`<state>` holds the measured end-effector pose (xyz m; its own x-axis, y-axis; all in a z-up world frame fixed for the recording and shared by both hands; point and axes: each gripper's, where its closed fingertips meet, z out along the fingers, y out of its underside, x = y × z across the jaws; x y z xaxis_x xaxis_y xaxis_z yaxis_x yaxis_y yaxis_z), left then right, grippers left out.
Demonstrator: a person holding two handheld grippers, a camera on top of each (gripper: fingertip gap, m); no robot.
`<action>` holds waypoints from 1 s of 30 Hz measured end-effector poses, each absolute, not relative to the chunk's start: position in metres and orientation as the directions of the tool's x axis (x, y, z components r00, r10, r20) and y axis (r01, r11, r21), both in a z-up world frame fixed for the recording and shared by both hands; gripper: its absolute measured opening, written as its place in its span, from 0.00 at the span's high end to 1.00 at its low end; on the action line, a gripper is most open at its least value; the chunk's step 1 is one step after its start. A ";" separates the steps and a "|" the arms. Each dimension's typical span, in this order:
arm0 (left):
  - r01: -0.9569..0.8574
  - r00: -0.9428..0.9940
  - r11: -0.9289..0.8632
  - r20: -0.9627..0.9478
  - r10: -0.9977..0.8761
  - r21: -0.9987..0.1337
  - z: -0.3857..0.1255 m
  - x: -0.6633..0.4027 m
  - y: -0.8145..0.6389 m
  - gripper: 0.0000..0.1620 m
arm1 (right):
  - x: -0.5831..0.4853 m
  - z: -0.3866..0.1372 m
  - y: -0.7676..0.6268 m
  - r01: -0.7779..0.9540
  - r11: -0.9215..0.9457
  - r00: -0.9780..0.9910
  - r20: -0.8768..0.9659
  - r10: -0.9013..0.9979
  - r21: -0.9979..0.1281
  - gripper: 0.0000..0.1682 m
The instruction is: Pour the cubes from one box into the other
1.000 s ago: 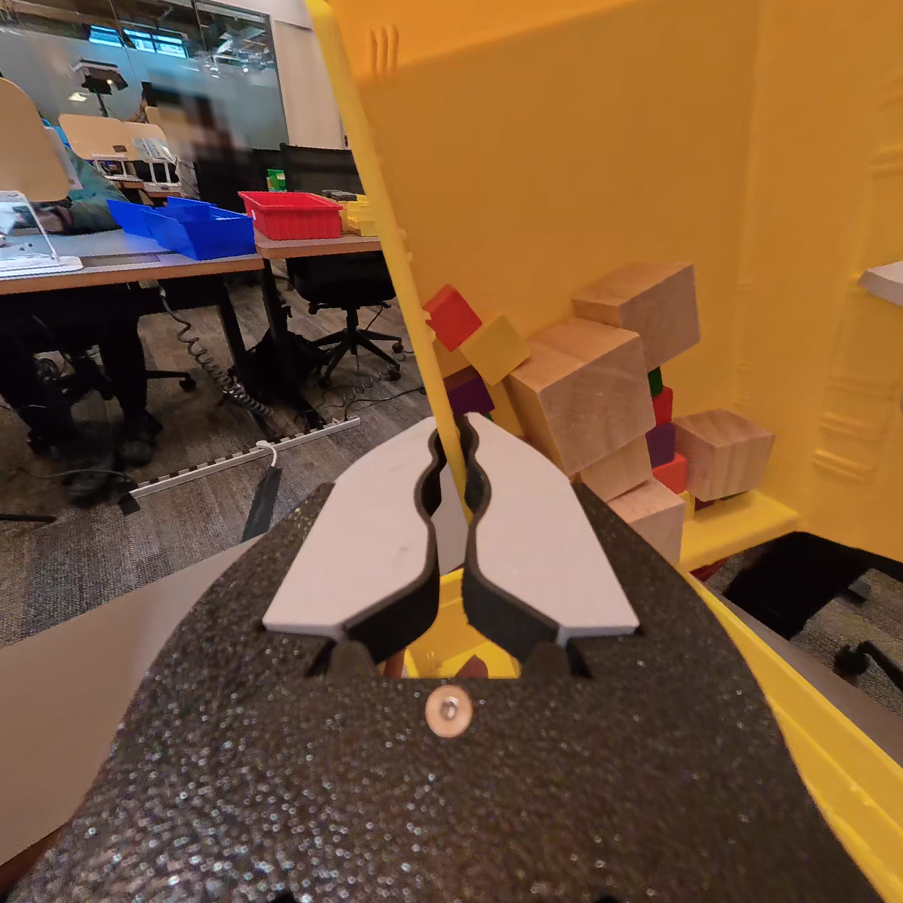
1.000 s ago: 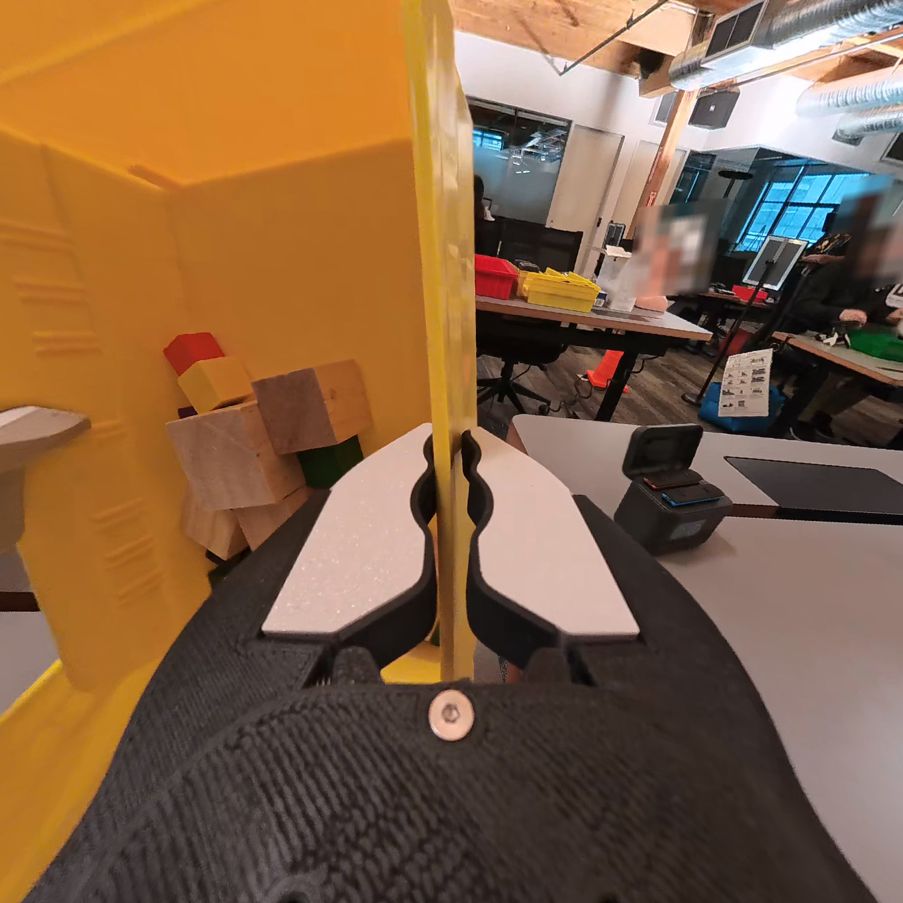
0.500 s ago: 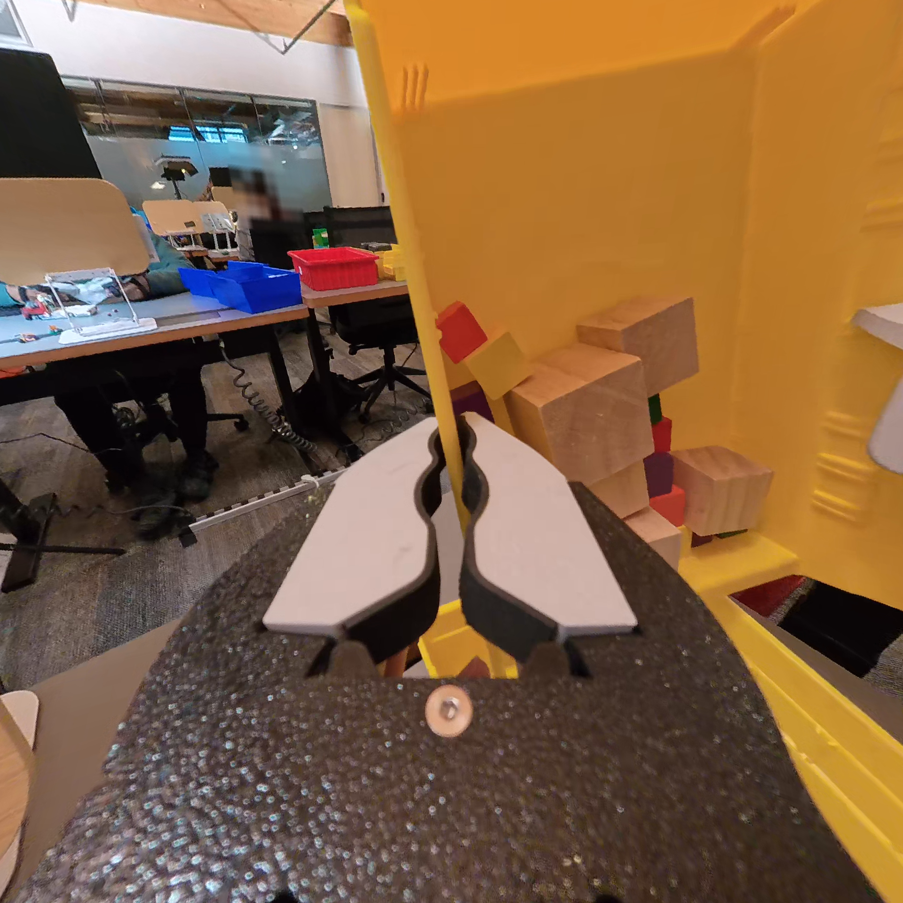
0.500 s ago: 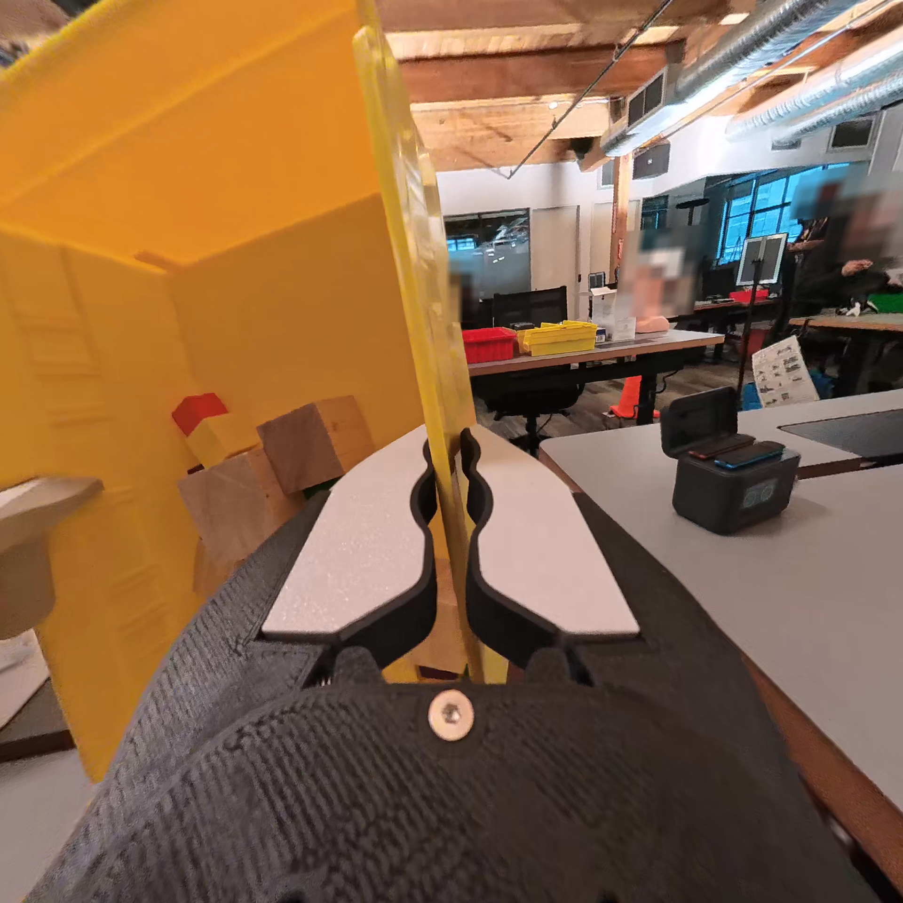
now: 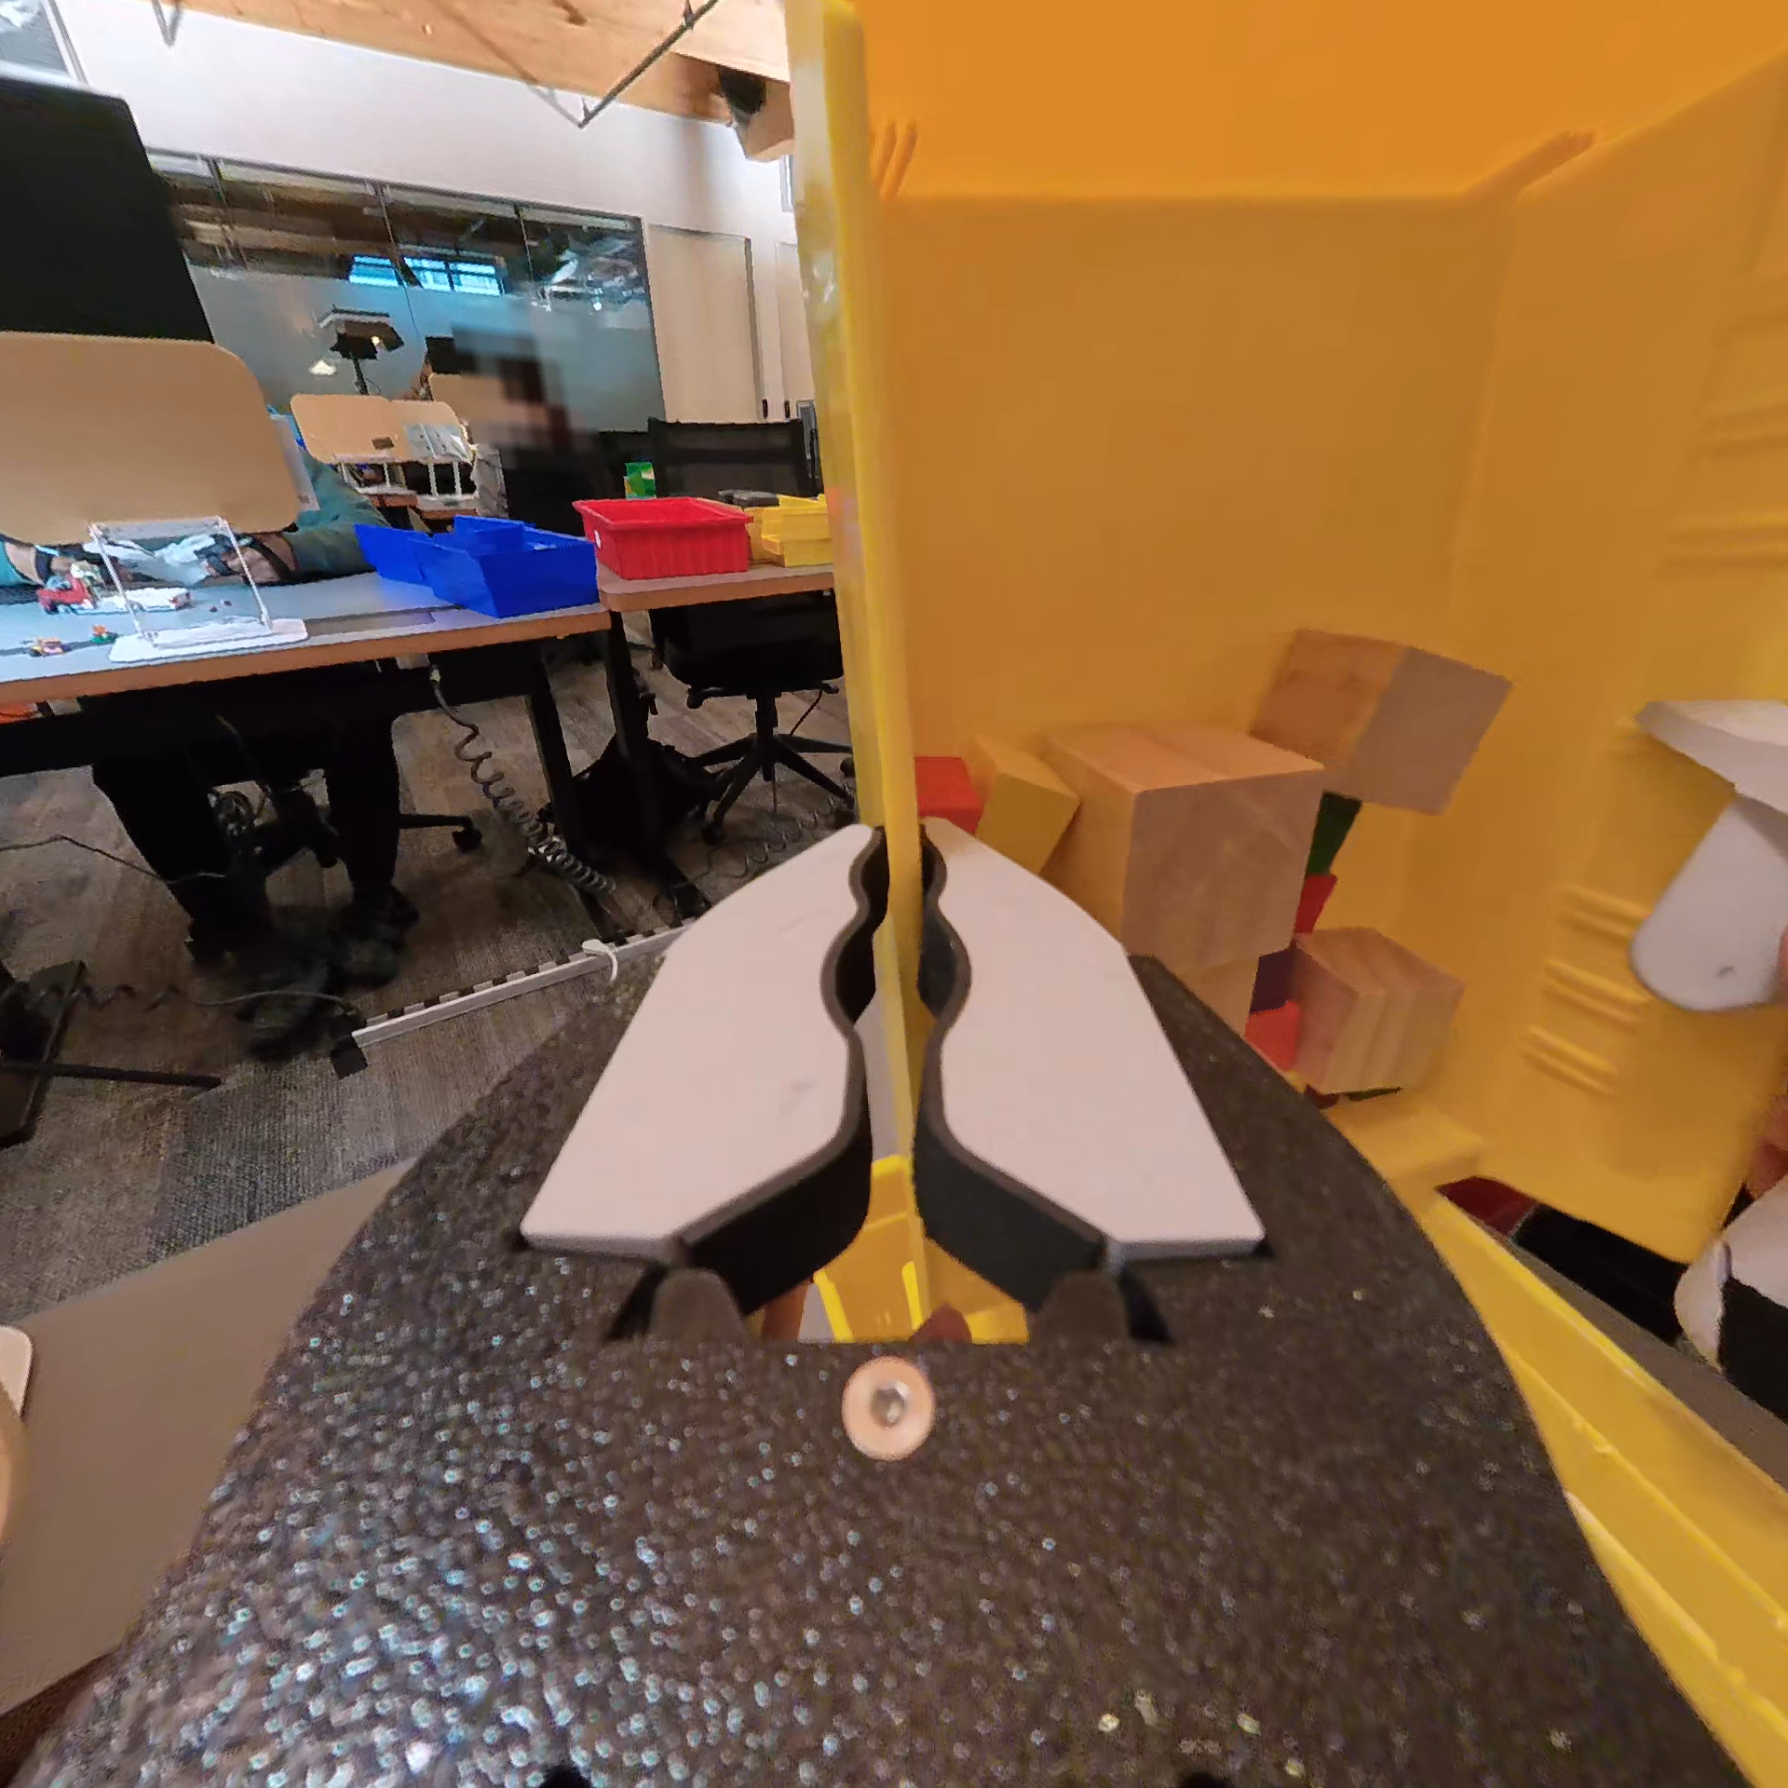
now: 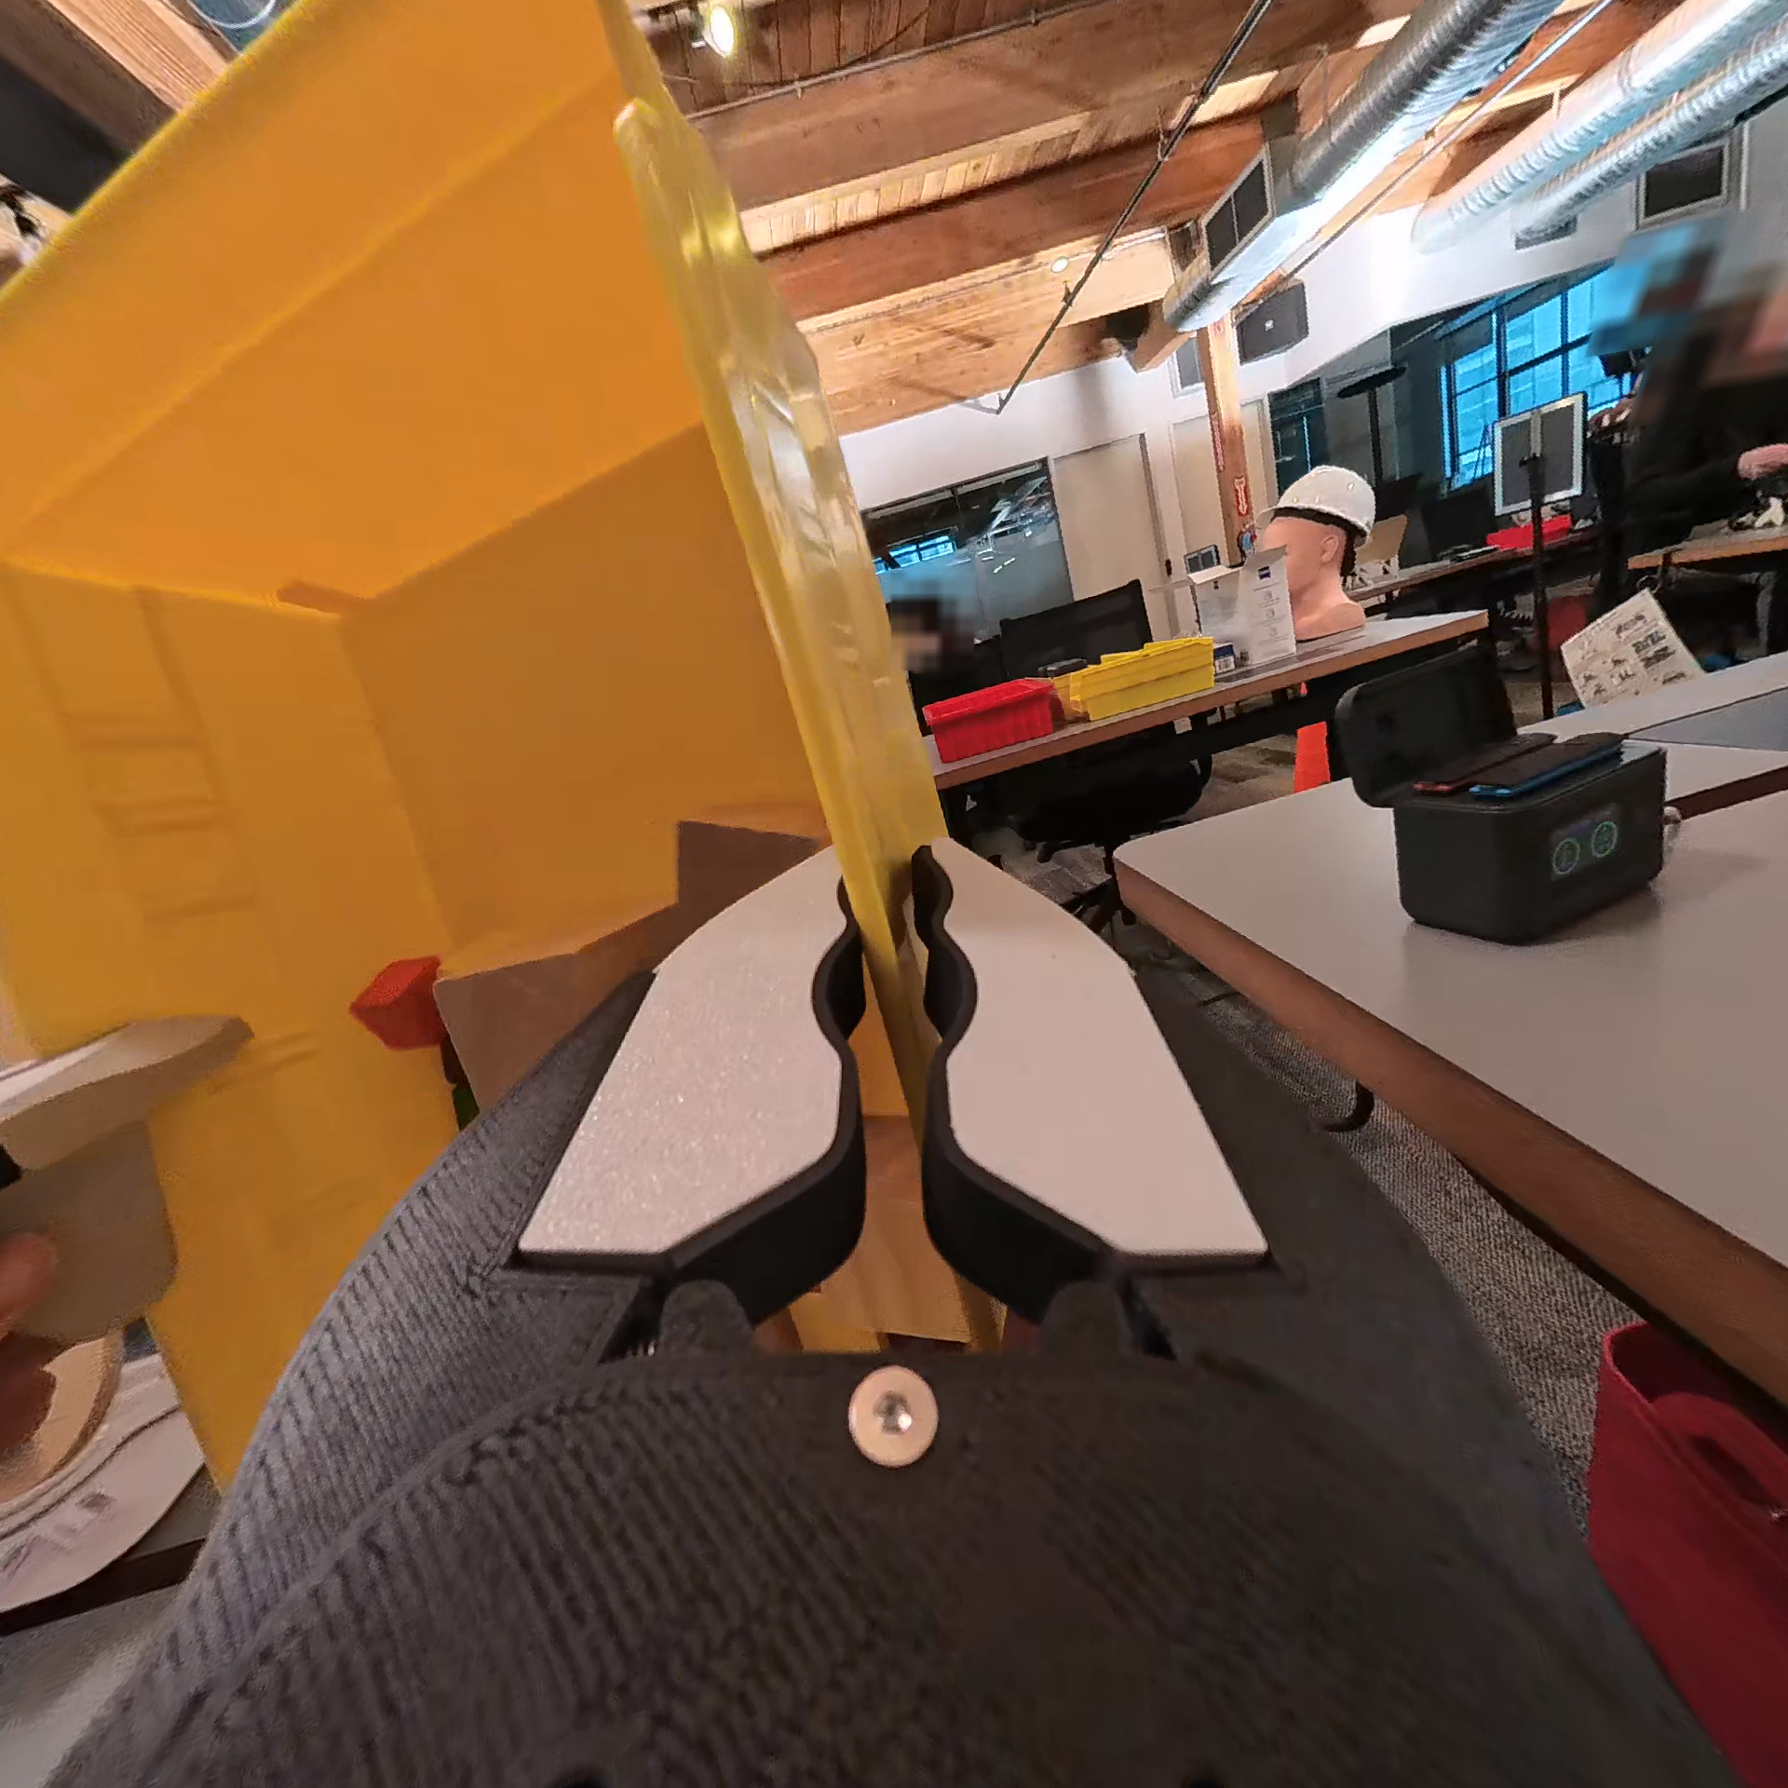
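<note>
Left wrist view has the left gripper [image 5: 898, 876] clamped tight on one side wall of the yellow box [image 5: 1209, 435], which is tipped up on end with the cubes [image 5: 1185, 851] piled at its low end, plain wooden ones mixed with small red, yellow, green and purple ones. Over on the right wrist view, the right gripper [image 6: 888, 876] is pinching the opposite wall of that same box the same way. There's also a dark case [image 6: 1524, 832] sitting on the grey table [image 6: 1509, 1055] off to the right.
</note>
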<state>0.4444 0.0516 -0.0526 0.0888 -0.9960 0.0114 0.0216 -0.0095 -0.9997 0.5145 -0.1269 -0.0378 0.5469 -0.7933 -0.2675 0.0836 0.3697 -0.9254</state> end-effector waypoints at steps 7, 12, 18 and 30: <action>0.028 0.066 -0.019 0.021 -0.998 -0.999 -0.051 0.446 0.050 0.98 | 0.518 -0.036 -0.127 0.093 0.381 0.569 -0.265 -0.778 -0.920 0.95; 0.051 0.041 -0.012 0.014 -0.999 -0.999 -0.047 0.446 0.048 0.97 | 0.518 -0.027 -0.129 0.135 0.394 0.587 -0.248 -0.771 -0.909 0.95; 0.064 0.048 -0.007 0.010 -0.999 -0.998 -0.048 0.443 0.050 0.97 | 0.517 -0.023 -0.126 0.148 0.400 0.615 -0.233 -0.753 -0.904 0.95; 0.088 0.068 -0.043 0.049 -0.997 -0.995 -0.043 0.437 0.058 0.98 | 0.506 -0.011 -0.114 0.159 0.394 0.694 -0.181 -0.697 -0.905 0.92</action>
<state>0.4367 0.0584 -0.0427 0.0675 -0.9965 0.0490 0.0880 -0.0430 -0.9952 0.5064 -0.1140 -0.0105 0.6942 -0.6965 -0.1814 0.1590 0.3941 -0.9052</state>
